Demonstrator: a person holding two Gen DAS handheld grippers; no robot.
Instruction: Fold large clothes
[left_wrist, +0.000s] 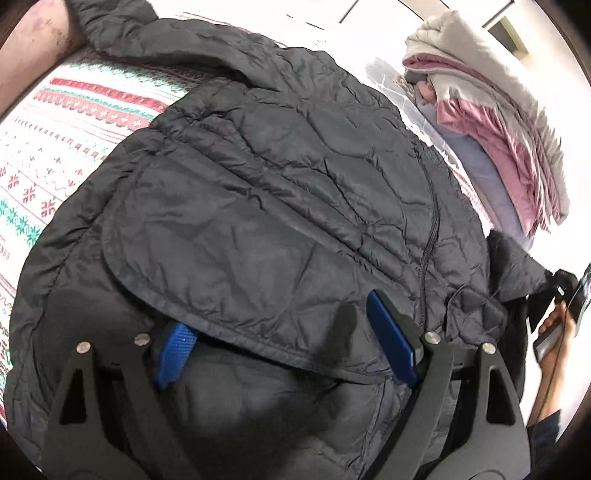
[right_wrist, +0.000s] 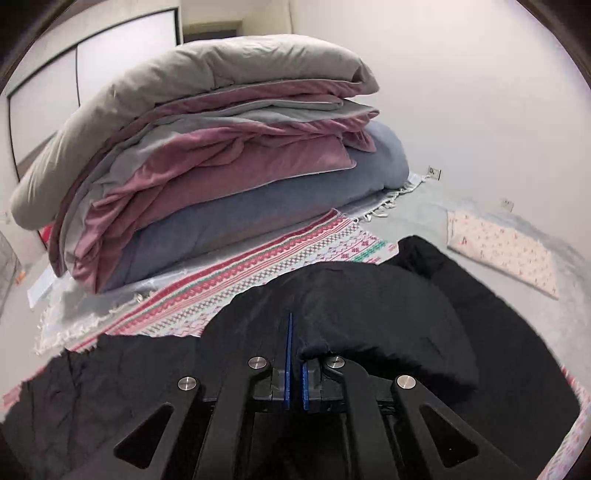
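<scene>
A black quilted puffer jacket (left_wrist: 280, 192) lies spread on a patterned bedspread (left_wrist: 74, 110). One sleeve is folded across its front. My left gripper (left_wrist: 280, 321) is open just above the jacket, with its left blue pad (left_wrist: 173, 350) tucked under the hem of the folded sleeve and its right pad (left_wrist: 391, 336) on top. In the right wrist view my right gripper (right_wrist: 295, 332) is shut on a fold of the black jacket (right_wrist: 369, 314) and holds it up from the bed. That gripper also shows at the right edge of the left wrist view (left_wrist: 565, 295).
A tall stack of folded grey, pink and blue duvets (right_wrist: 207, 162) stands on the bed beyond the jacket. A small white floral pillow (right_wrist: 506, 251) lies at the right. White walls and a wardrobe (right_wrist: 92, 66) are behind. A dark headboard (left_wrist: 33, 48) is at the left wrist view's top left.
</scene>
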